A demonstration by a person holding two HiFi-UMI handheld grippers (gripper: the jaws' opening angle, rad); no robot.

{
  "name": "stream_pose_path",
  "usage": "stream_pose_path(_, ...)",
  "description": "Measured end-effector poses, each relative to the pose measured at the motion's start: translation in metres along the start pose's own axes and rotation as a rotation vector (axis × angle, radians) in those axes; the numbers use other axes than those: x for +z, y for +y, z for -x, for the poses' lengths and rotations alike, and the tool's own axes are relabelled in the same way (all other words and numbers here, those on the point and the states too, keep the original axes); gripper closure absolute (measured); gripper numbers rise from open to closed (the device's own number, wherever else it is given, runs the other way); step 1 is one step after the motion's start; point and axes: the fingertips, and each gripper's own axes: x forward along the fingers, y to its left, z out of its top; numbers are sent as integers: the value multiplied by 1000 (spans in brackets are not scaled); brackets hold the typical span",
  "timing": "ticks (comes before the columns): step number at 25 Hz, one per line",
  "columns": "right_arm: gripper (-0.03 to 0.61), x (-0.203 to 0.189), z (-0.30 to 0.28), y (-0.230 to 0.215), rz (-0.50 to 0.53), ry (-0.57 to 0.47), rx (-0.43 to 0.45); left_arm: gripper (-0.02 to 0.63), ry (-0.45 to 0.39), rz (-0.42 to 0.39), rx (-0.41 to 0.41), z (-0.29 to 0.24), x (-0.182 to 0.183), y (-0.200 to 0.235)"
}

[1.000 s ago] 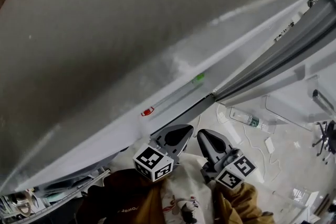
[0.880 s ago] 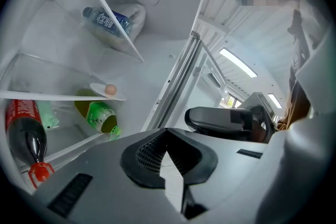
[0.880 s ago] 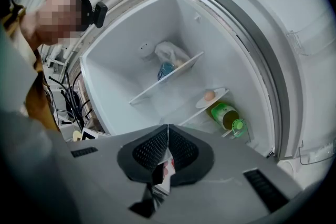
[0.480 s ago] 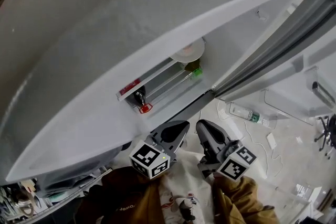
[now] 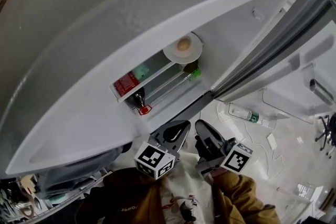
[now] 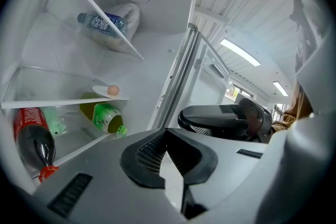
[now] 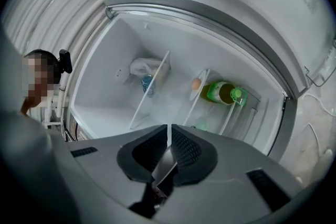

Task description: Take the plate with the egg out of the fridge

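The fridge stands open. A white plate (image 5: pixel 185 53) with a brown egg (image 5: pixel 183 45) sits on a glass shelf inside, well ahead of both grippers. The left gripper view shows the plate (image 6: pixel 106 94) edge-on with the egg (image 6: pixel 113 90) on top. In the right gripper view the egg (image 7: pixel 196 83) lies mid-fridge. My left gripper (image 5: pixel 181 128) and right gripper (image 5: pixel 202 131) hang side by side in front of the fridge, below the shelves, both shut and holding nothing. The left jaws (image 6: pixel 166 131) meet at the tip, and the right jaws (image 7: pixel 169 131) show only a sliver between them.
A green-capped bottle (image 6: pixel 104 117) lies under the egg shelf, beside a red-capped cola bottle (image 6: pixel 32 142). A blue-labelled water bottle (image 6: pixel 103 22) rests on a higher shelf. The open fridge door (image 5: pixel 294 34) stands at right. A plastic bottle (image 5: pixel 245 115) lies on the floor.
The fridge door has swung wide open, uncovering the shelves, the bottles and the plate with the egg. Both grippers have stayed low in front, still shut.
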Motion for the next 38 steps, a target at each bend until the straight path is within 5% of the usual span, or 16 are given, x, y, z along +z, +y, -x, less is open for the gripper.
stream_pose_path(6,569,4,2,-11,-186,-41,56,606,9,12,-20,2,-5,-4)
stream_pose_path(11,559,7,0,-22,-227,-40,39,606,19,5,-15,3,-7,-3)
stream_pose_path(38,512,44,-52,-55,-204,-61,-29,606,20,10,-92,8,-6,-15)
